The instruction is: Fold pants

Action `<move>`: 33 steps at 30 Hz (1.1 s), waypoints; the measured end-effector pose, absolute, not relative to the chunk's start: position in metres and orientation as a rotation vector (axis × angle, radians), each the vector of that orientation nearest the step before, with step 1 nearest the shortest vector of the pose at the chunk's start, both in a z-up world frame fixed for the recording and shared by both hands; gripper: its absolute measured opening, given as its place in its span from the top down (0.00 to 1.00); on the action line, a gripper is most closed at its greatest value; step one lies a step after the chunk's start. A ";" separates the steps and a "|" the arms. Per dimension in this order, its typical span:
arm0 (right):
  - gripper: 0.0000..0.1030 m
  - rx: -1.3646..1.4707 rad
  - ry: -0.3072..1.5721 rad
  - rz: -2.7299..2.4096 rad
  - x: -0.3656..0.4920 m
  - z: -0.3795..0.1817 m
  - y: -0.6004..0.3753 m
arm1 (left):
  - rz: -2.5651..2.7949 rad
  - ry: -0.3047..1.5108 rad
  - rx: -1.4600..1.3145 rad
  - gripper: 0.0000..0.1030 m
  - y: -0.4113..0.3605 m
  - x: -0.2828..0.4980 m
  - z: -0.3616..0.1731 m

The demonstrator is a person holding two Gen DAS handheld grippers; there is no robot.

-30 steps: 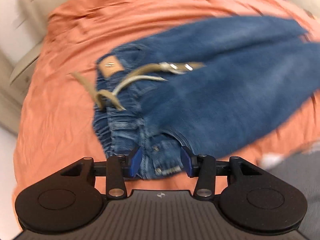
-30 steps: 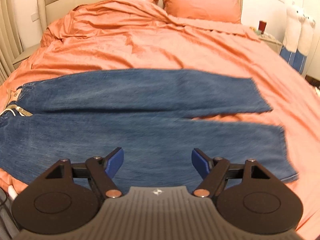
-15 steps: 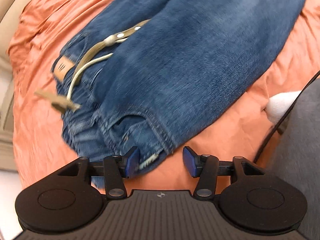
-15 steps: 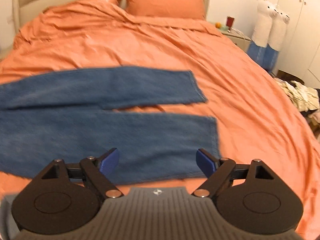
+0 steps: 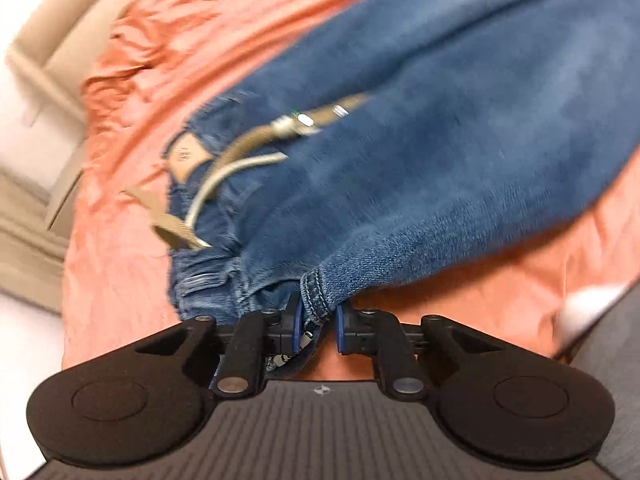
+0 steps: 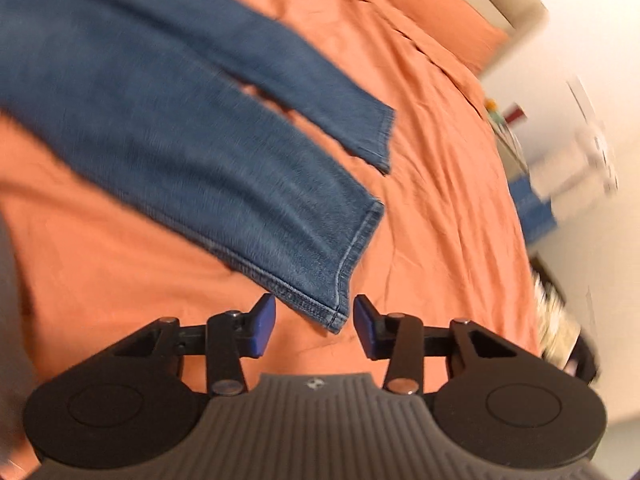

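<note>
Left wrist view shows my left hand-held gripper (image 5: 317, 326) down at the waist end of the jeans (image 5: 420, 152), which lie spread across the orange bed sheet (image 5: 120, 280). Its jaws are closing, and a stitched corner of the waistband (image 5: 316, 300) sits right between the blue pads (image 5: 296, 326); both pads look to be against the denim there, pinching it. A tan belt (image 5: 256, 140) with a metal buckle runs through the loops further up, its loose end trailing onto the sheet, and a leather patch (image 5: 186, 158) shows on the back of the waistband. Much of this picture is smeared, so finer detail of the fabric is hard to read.

Right wrist view shows my right hand-held gripper (image 6: 314, 326) at the other end of the jeans (image 6: 160, 120), at the cuffs. Both legs lie flat on the sheet (image 6: 440, 200), side by side with a narrow gap of orange between them. The near leg's hem corner (image 6: 334, 316) lies between my pads (image 6: 264, 326), but the jaws, though closing, stand apart with bare sheet on either side of the denim. An orange pillow (image 6: 460, 28) lies at the far end of the bed.
</note>
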State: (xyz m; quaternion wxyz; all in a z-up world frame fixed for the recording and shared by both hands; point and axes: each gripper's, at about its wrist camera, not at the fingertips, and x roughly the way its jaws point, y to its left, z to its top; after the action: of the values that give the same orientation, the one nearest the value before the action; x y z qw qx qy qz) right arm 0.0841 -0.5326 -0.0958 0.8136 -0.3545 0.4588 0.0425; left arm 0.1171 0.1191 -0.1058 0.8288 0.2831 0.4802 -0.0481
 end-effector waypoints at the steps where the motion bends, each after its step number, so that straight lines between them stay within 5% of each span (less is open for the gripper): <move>1: 0.62 -0.810 0.975 0.123 0.085 -0.103 -0.532 | -0.080 1.010 0.584 0.83 0.118 0.118 -0.103; 9: 0.69 -1.214 1.005 0.432 0.104 -0.146 -0.517 | 0.043 1.027 0.504 0.83 0.111 0.122 -0.098; 11: 0.85 -1.263 1.025 0.472 0.110 -0.152 -0.516 | 0.058 1.030 0.501 0.83 0.109 0.121 -0.098; 19: 1.00 -1.455 0.982 0.581 0.076 -0.168 -0.518 | 0.084 1.035 0.469 0.83 0.112 0.121 -0.099; 33: 1.00 -1.224 0.755 0.113 0.093 -0.130 -0.519 | 0.209 0.802 0.320 0.85 0.118 0.115 -0.048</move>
State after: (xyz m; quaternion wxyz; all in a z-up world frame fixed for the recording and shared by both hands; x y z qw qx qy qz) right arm 0.0926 -0.5187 -0.1297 0.7509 -0.5604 0.3454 0.0516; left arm 0.1147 0.1176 -0.0479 0.9030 0.1550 0.3878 0.1012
